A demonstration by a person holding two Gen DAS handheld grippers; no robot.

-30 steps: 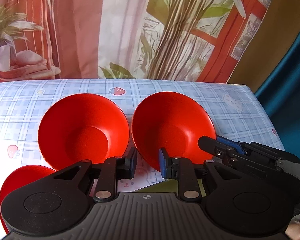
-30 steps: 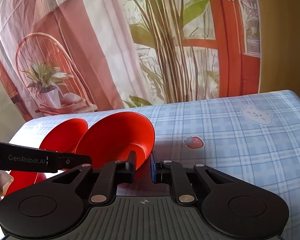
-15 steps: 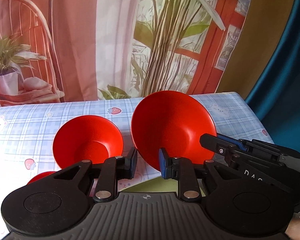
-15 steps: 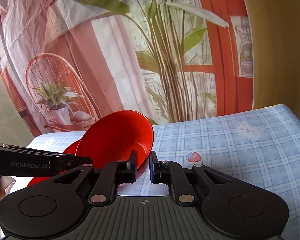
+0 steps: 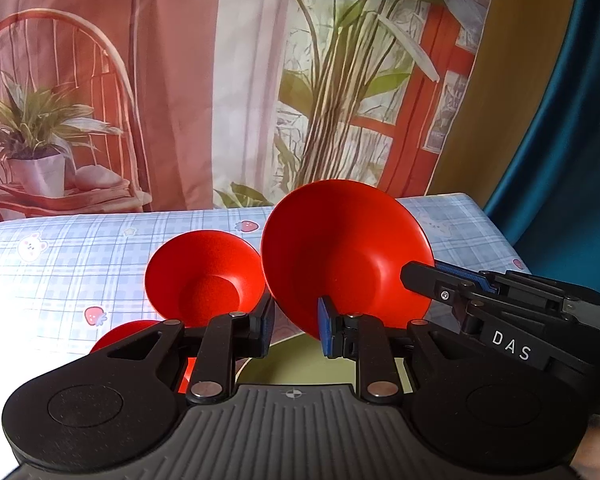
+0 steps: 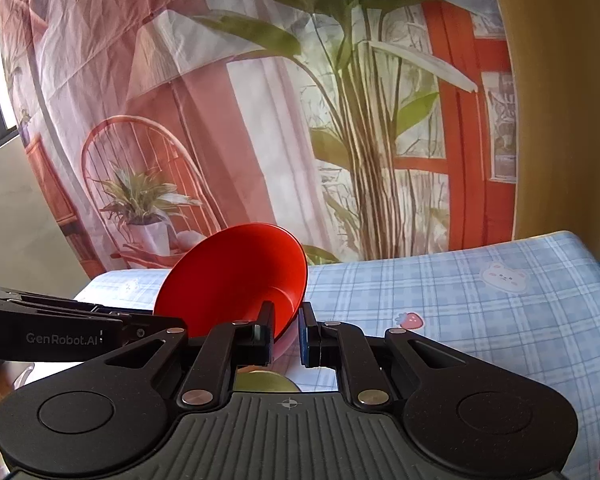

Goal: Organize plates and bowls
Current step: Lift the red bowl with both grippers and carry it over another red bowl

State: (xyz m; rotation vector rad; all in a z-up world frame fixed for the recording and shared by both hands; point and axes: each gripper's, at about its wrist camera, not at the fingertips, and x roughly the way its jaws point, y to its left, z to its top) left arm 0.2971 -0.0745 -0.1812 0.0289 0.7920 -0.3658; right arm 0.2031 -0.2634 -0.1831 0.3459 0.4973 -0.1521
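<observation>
Above the desk (image 5: 340,216), with its blue plaid cloth of bears and strawberries, we see a large red bowl (image 5: 346,256) lifted and tilted, its hollow facing the left wrist camera; both tools grip it. The left hand-held gripper (image 5: 294,330) pinches the bowl's near lower rim between its blue pads, its jaws only slightly apart; the right hand-held gripper (image 6: 285,338) is pressed almost together on the rim at the bowl's other side, and in the left view its black arm marked DAS reaches in from the right to that edge. In the right view the same bowl (image 6: 236,276) tips to the left, with the left tool's arm crossing in from the left edge. A second red bowl (image 5: 204,276) sits on the cloth just left of the lifted one; part of a third red piece (image 5: 130,330) shows at the lower left, mostly hidden by the gripper. A pale green plate (image 5: 300,364) lies beneath the jaws. A printed curtain (image 5: 220,80) of plants and a chair hangs behind the desk.
</observation>
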